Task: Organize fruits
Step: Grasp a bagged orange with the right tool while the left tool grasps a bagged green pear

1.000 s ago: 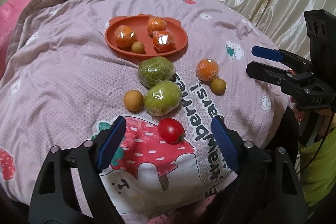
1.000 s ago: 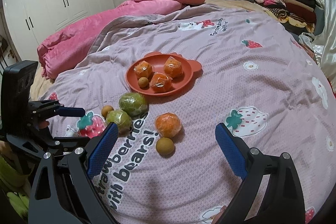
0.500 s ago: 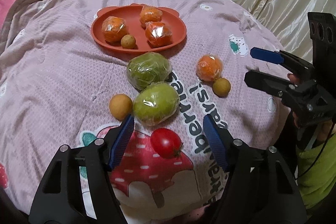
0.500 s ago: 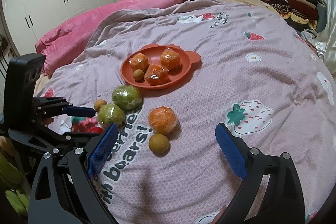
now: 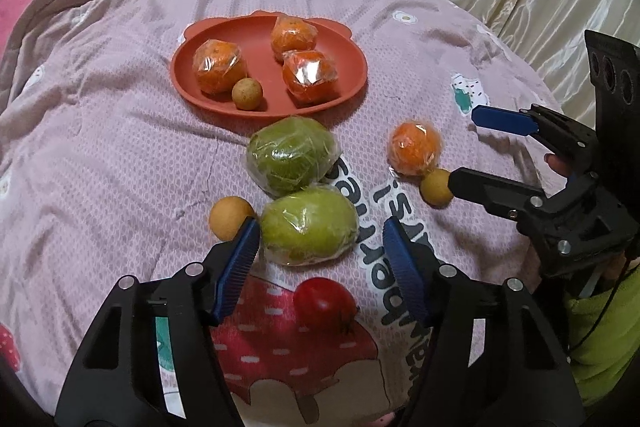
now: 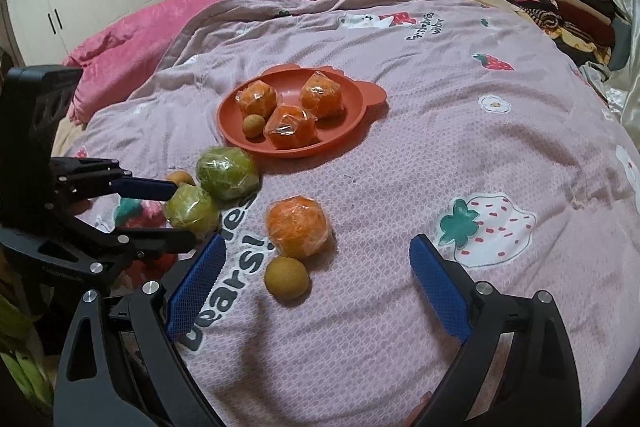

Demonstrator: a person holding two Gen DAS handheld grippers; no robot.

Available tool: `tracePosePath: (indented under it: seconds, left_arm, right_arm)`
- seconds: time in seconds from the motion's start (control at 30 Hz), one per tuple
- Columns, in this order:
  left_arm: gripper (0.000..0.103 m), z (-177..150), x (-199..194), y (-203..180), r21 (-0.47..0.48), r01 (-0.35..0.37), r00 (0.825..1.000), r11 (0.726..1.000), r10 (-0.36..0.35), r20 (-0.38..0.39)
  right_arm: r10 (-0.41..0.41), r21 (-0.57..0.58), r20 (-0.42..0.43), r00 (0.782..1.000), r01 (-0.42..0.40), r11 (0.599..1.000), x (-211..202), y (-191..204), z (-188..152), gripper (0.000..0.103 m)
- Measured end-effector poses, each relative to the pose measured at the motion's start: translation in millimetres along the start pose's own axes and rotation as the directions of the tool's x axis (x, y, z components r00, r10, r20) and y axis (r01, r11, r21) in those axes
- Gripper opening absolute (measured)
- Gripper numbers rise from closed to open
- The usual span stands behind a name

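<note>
Pink-lilac bedspread [image 5: 100, 155] covers the bed. On it the red plate [image 5: 264, 39] holds three wrapped oranges and a small brown fruit; two wrapped green fruits [image 5: 310, 223] lie just below it. Left gripper [image 5: 320, 263] — jaws closing, touching nothing — straddles the tomato [image 5: 324, 303]. Right gripper [image 6: 316, 283], spread wide and empty, hovers near a loose orange [image 6: 298, 227].
</note>
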State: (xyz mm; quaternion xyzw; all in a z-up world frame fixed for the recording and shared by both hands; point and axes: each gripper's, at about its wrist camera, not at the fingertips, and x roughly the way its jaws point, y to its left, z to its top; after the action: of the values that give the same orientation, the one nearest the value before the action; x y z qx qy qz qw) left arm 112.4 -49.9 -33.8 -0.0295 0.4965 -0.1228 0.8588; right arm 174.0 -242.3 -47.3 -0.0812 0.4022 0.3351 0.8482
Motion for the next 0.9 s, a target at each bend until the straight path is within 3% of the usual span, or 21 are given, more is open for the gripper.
tracePosePath:
  seconds: [0.27,0.37,0.6,0.9]
  left_arm:
    - [0.055,4,5,-6,0.032,-0.036,0.999,0.999,0.035,0.003]
    - [0.053,4,8,-7,0.049,-0.053,0.999,0.997,0.053,0.002]
    - [0.046,6,11,-9,0.088,-0.093,0.996,0.992,0.094,-0.001]
    - [0.046,5,18,-16,0.142,-0.142,0.989,0.98,0.146,-0.019]
  right_arm:
    - [0.034,-0.046,-0.048,0.998,-0.036,0.998,17,1,4,0.057]
    - [0.059,-0.059,-0.06,0.996,-0.062,0.996,23,3,5,0.051]
    - [0.089,-0.065,-0.082,0.993,-0.094,0.993,32,2,7,0.044]
    - [0.124,-0.049,-0.08,0.989,-0.128,0.991,36,-1,10,0.039]
